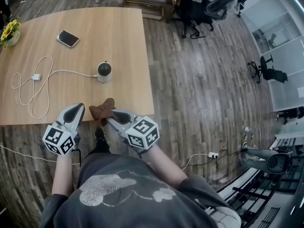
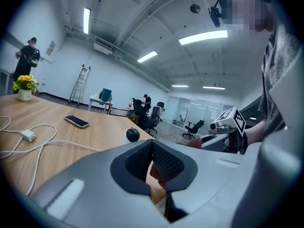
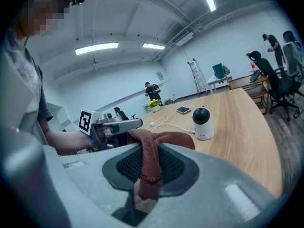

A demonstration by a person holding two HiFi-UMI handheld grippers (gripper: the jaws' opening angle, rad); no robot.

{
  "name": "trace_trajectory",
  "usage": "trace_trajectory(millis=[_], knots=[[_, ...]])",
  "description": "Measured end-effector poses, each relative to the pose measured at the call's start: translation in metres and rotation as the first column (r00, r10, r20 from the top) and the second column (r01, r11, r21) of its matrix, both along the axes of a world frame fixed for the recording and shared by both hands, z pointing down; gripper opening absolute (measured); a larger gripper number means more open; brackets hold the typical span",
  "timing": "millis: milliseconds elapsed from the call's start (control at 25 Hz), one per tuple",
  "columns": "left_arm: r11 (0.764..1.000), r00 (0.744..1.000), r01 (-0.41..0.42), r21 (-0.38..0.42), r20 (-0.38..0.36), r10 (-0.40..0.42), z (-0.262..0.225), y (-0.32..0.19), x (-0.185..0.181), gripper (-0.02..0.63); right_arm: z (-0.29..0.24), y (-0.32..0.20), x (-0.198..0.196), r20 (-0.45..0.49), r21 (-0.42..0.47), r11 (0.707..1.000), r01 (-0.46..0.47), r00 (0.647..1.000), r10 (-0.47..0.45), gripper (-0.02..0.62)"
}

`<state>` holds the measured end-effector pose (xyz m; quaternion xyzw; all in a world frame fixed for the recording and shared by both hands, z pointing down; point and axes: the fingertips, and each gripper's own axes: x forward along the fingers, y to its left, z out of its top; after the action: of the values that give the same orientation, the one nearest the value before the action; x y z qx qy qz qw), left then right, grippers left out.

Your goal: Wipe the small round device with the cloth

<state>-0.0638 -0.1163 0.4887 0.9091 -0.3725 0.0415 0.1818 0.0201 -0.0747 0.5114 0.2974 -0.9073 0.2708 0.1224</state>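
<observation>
The small round device (image 1: 104,71), white with a black dome, stands upright near the middle of the wooden table (image 1: 128,42); it also shows in the right gripper view (image 3: 203,123) and the left gripper view (image 2: 132,135). A white cable (image 1: 57,73) runs from it. My right gripper (image 1: 113,118) hangs over the table's near edge, shut on a brown cloth (image 1: 102,110), which drapes over its jaws (image 3: 148,156). My left gripper (image 1: 76,111) is just left of it, shut and holding nothing (image 2: 152,145). Both are well short of the device.
A phone (image 1: 68,38) lies at the back of the table. A vase of yellow flowers (image 1: 9,32) stands at the far left. The cable loops over the left part to a plug (image 1: 36,77). Office chairs (image 1: 194,11) stand beyond the table.
</observation>
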Motion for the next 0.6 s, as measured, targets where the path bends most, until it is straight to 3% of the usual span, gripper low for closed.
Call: trace_trajectory(millis=[600], knots=[[0.997,0.999,0.035,0.062,-0.025,-0.033,-0.023,0.142,0.071,0.018,-0.016,0.125,0.089,0.018,0.097,0.994,-0.05,0.999,0.048,0.058]])
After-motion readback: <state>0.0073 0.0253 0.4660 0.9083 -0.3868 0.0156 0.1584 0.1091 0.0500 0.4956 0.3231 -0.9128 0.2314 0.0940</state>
